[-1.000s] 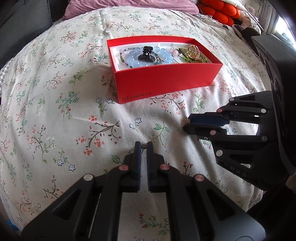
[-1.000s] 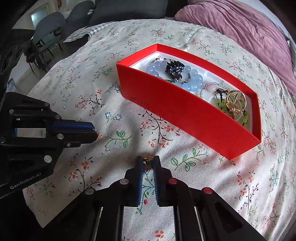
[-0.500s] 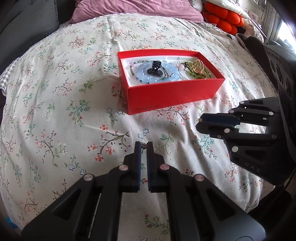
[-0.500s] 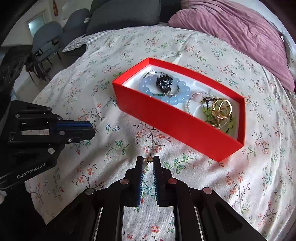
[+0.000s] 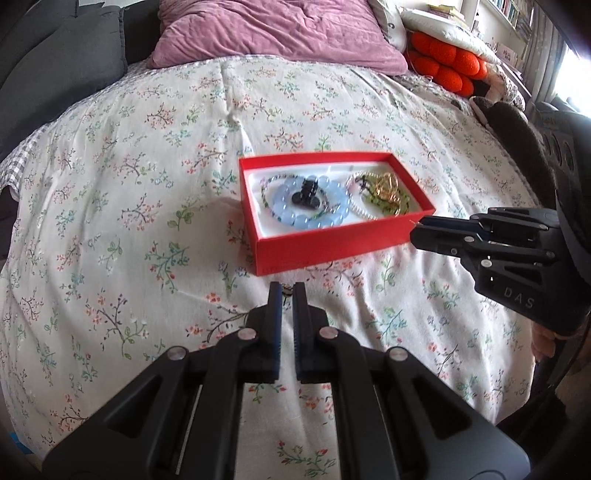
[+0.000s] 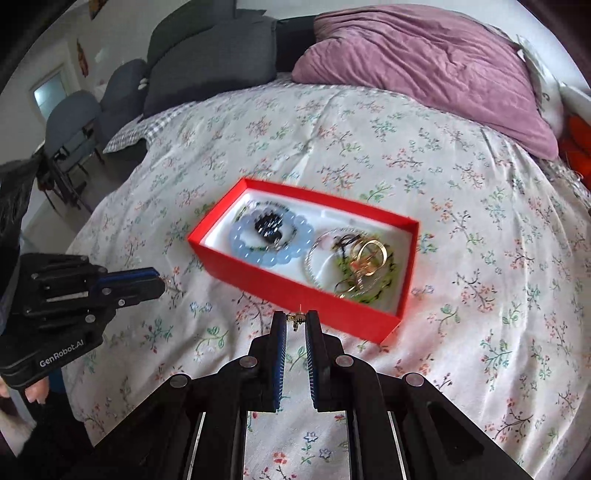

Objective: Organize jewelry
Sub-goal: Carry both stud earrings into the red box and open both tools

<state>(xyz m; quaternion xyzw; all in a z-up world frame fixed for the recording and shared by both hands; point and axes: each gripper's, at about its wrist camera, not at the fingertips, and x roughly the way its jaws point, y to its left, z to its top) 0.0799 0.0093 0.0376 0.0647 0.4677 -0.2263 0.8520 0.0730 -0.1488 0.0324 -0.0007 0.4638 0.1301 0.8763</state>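
A red box (image 5: 332, 245) (image 6: 295, 282) lies on the floral bedspread, holding a blue bead bracelet (image 5: 308, 218) (image 6: 271, 245), a black piece, a pearl bracelet, green beads and gold rings (image 6: 367, 258). My left gripper (image 5: 287, 290) (image 6: 162, 284) is shut on a small gold earring (image 5: 286, 291), in front of the box. My right gripper (image 6: 295, 317) (image 5: 415, 223) is shut on another small gold earring (image 6: 295, 319), raised by the box's near right corner.
A purple pillow (image 5: 280, 33) (image 6: 424, 74) lies at the head of the bed. Orange cushions (image 5: 447, 62) and a dark garment sit at the right edge. Grey cushions (image 6: 207, 55) and chairs stand at the back left.
Both grippers have lifted up and back from the bedspread, each with its earring. The box now looks farther away and more from above.
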